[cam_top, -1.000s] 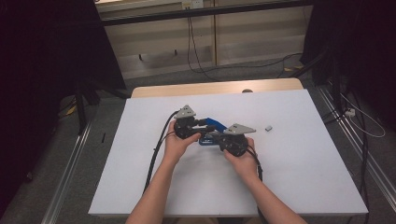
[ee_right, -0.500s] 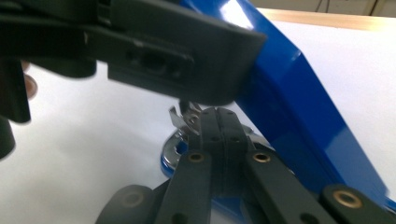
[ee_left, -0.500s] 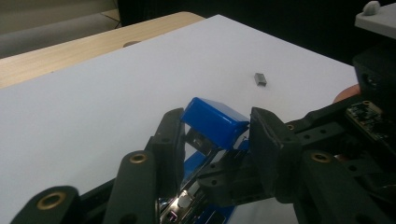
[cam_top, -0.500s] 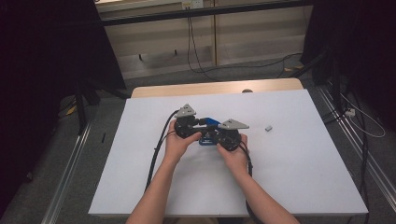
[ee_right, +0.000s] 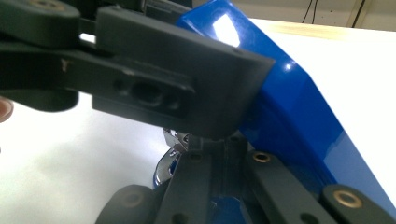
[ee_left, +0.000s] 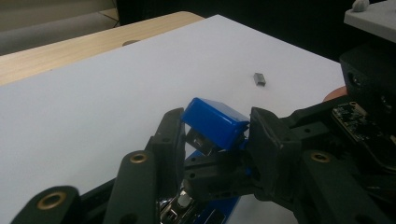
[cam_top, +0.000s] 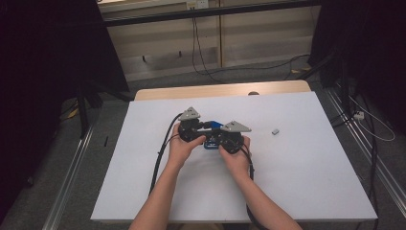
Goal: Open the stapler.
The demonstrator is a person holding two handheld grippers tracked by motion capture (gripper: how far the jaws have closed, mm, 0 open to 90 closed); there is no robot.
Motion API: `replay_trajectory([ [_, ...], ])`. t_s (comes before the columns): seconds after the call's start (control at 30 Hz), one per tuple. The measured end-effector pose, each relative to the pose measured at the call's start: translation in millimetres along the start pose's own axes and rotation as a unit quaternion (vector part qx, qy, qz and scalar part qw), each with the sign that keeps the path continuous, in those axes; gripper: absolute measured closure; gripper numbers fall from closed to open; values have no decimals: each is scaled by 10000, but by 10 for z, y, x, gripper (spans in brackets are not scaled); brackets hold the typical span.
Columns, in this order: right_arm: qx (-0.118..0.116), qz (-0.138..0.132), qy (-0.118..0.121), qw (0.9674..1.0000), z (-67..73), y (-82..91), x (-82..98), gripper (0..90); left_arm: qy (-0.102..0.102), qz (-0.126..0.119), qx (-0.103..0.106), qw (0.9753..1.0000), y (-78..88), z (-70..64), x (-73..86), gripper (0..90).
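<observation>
I've got the blue stapler (ee_left: 215, 122) mid-table, lid up, clamped by the left gripper (ee_left: 212, 135). Right gripper (ee_right: 219, 154), jaws together, pokes inside the metal tray. Loading prob. underway; small staple block (cam_top: 275, 131) sits right, untouched. Closing the lid is left.

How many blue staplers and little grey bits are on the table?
2: one blue stapler held mid-table between both hand-held grippers, and one small grey piece lying alone on the white sheet, to the right.
</observation>
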State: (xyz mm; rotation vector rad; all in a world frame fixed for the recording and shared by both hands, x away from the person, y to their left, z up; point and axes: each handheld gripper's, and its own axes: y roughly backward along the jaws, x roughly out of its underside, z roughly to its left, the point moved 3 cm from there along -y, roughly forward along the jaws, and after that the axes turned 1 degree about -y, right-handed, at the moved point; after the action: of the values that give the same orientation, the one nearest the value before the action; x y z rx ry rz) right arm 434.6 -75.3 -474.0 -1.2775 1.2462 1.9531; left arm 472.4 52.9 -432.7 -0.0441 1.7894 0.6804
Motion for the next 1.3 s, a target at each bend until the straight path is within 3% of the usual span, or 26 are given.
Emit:
replay_trajectory([
  [0.13, 155, -23, 23, 9999, 22, -4, -2, 900, 37, 2, 71, 10000, 8, 3, 5, 565],
  [0.27, 160, -59, -37, 9998, 19, -8, 1, 900, 80, 29, 50, 10000, 31, 15, 4, 499],
  [0.57, 178, -77, -83, 9998, 20, -3, 5, 900, 211, -79, -66, 9997, 259, 118, -40, 508],
  [0.63, 153, -97, -93, 9998, 20, -5, 3, 900, 260, -40, -186, 9995, 312, 173, -15, 531],
  [0.67, 149, -118, -88, 9998, 19, -3, -2, 900, 272, -23, -242, 9993, 333, 202, 3, 594],
  [0.77, 156, -118, -85, 9998, 21, -3, -5, 900, 300, 14, -383, 9988, 357, 262, 71, 659],
  [0.83, 162, -115, -105, 9997, 29, -3, -12, 900, 295, 72, -388, 9988, 324, 269, 118, 748],
  [0.97, 177, -128, -95, 9997, 34, -1, -12, 900, 233, 187, -306, 9991, 215, 228, 176, 822],
  [1.1, 169, -167, -171, 9996, 33, 6, -12, 900, 161, 455, -321, 9983, 120, 197, 239, 871],
  [1.3, 162, -183, -158, 9996, 36, 18, -8, 900, 186, 516, -306, 9980, 75, 190, 282, 887],
])
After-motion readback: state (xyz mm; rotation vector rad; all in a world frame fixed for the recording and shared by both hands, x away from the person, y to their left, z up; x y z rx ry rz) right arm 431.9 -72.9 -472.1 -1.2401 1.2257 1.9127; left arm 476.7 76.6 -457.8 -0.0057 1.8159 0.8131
